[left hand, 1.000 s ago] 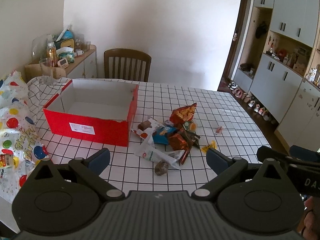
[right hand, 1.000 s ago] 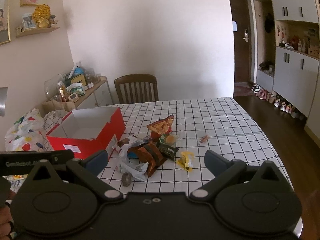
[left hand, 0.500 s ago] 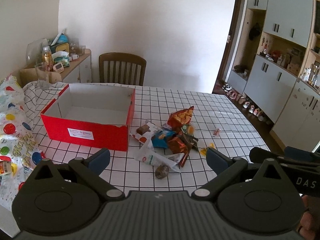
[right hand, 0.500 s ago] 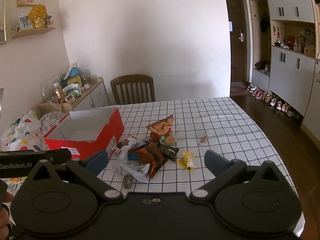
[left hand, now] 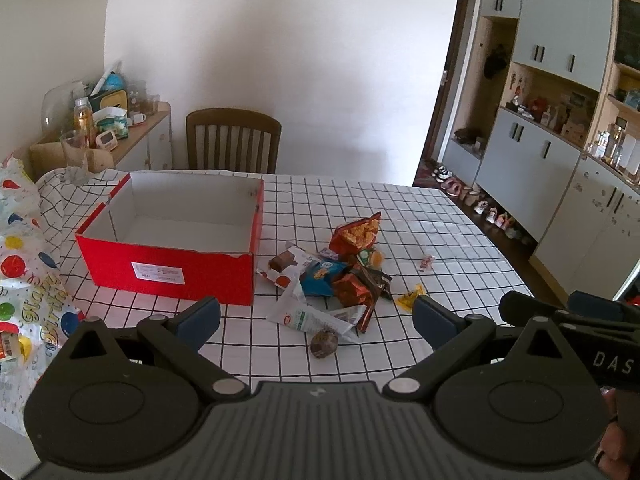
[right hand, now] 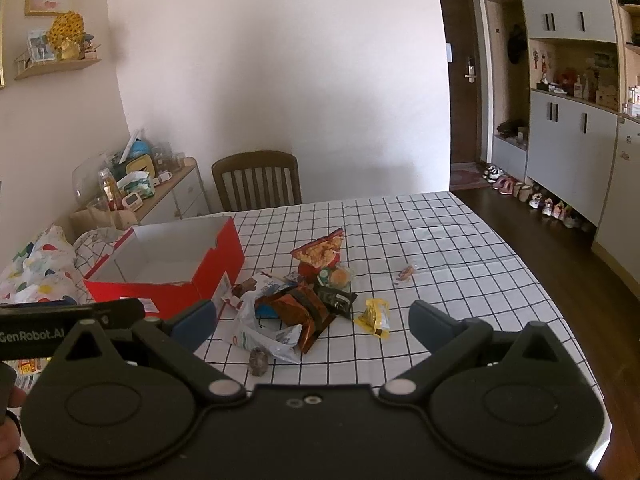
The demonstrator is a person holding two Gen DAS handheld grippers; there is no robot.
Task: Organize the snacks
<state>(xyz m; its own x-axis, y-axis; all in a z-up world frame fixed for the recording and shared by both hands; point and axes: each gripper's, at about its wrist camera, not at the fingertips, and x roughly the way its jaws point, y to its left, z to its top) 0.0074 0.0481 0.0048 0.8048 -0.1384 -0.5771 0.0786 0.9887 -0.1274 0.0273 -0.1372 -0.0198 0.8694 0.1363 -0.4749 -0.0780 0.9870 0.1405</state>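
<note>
Both tongs hang above the near edge of the surface (left hand: 440, 220), which wears a white cloth with a black grid. The left tongs (left hand: 316, 314) are released, their blue-padded fingers (left hand: 199, 317) spread wide with nothing between them. The right tongs (right hand: 313, 320) are spread the same way and grasp nothing.

Ahead of them, near the middle of the cloth, lies a loose heap of snacks (left hand: 336, 276). An orange-red chip bag (left hand: 357, 233) props up at the far side of the heap, a blue packet (left hand: 320, 276) sits in its centre, and a crumpled red-brown wrapper (right hand: 298, 314) lies over the right part. A white pouch (left hand: 316, 316) stretches along the near side, and a small round brown sweet (left hand: 325, 343) rests just beside its near edge. A yellow wrapped piece (right hand: 375, 315) lies a little apart to the right of the heap, and a tiny pink-wrapped candy (right hand: 405, 273) lies farther out on the cloth.

To the left of the heap, just beside it, stands an open red box (left hand: 172, 268) with a white inside; nothing shows in it. A balloon-print bag (left hand: 24, 280) slumps at the left edge. A wooden chair (right hand: 256, 182) stands at the far end.
</note>
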